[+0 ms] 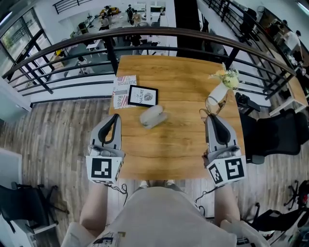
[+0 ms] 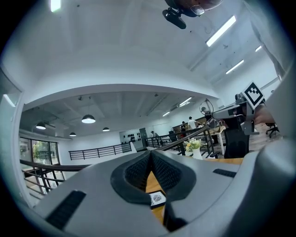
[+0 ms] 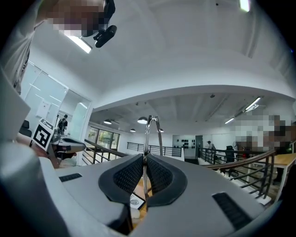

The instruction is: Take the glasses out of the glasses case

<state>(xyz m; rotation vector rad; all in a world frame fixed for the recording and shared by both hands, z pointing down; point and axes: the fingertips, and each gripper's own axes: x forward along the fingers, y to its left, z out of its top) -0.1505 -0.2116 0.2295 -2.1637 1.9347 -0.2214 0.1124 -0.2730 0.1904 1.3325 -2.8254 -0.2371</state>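
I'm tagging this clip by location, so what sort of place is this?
Likely an open-plan office mezzanine: a wooden table beside a black railing, overlooking desks and people below.

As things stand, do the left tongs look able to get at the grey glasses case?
Probably yes. The glasses case lies on the table ahead of the left tongs, with nothing between them. Those tongs are shut and empty, so they would need to open first.
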